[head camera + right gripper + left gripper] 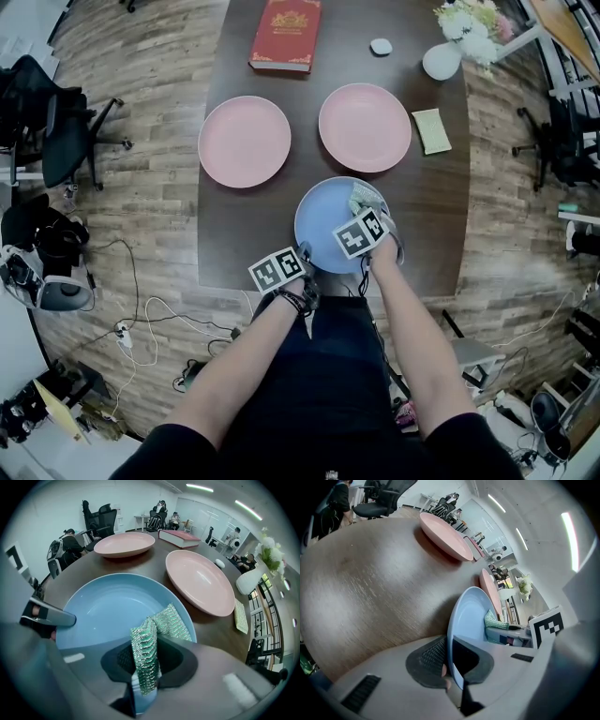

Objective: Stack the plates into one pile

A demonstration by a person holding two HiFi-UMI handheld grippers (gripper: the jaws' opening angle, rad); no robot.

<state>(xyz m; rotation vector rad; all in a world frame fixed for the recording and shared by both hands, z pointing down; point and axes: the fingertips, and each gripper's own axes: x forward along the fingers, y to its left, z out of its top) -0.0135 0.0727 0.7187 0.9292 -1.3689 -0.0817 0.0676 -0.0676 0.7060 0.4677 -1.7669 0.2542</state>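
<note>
Forearms [246, 352] slope down over the near table [239, 234] edge. Left gripper [451, 660] pinches the blue plate [323, 225] by its near rim. Right gripper [143, 667], pointing steeply down, clamps a green cloth [164, 620] at the plate's right side.

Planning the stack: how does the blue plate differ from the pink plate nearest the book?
The left claw clamps the rim of the blue plate; the pink plate lies free. A green cloth, held by the right claw, lies over the blue plate; the pink plate is bare. Both are round.
</note>
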